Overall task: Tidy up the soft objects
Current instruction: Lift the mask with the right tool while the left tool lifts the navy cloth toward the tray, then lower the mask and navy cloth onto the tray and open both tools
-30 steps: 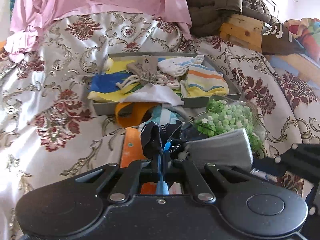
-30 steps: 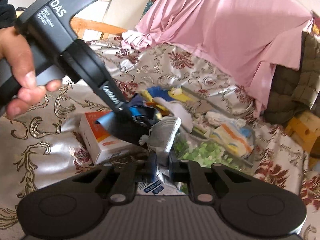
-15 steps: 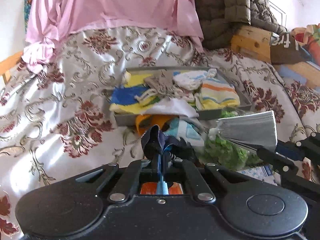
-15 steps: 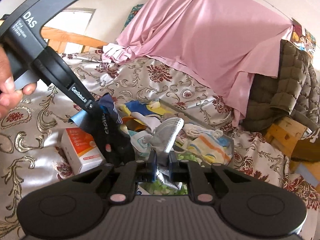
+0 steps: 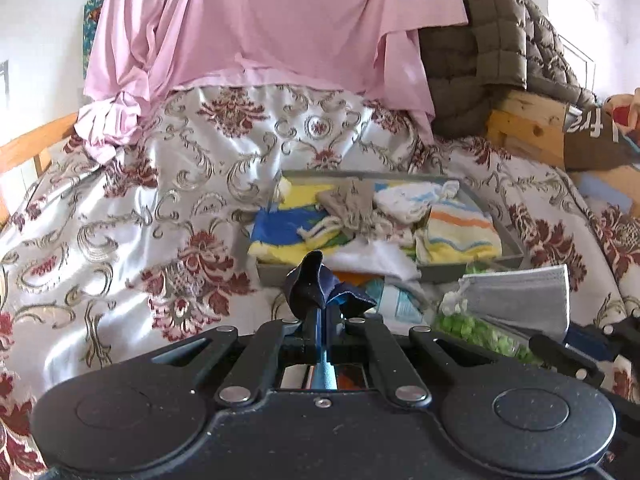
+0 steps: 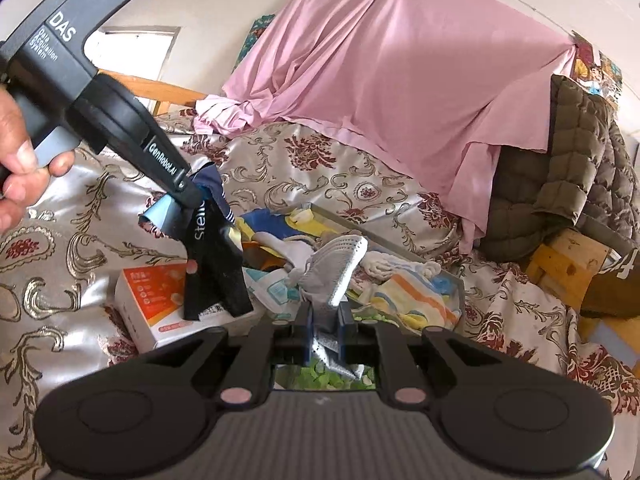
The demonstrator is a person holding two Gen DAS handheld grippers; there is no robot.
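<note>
From the left wrist, we see our left gripper point(image 5: 320, 336) pinched tight on a dark sock point(image 5: 316, 284), a light, limp thing bunched above the pads, just near of the gray tray point(image 5: 508, 258). The tray is almost full of folded cloths, with its rim low. At right, a gray face mask point(image 5: 516, 298) hangs over a bag of green bits point(image 5: 472, 330).

From the right wrist, our right gripper point(image 6: 324, 328) holds that mask by 1 end, fingers narrow; it is thin and floppy. The sock point(image 6: 216, 264) dangles over an orange box point(image 6: 148, 300), so we judge there is open room on the bedspread point(image 6: 60, 280) at left.
</note>
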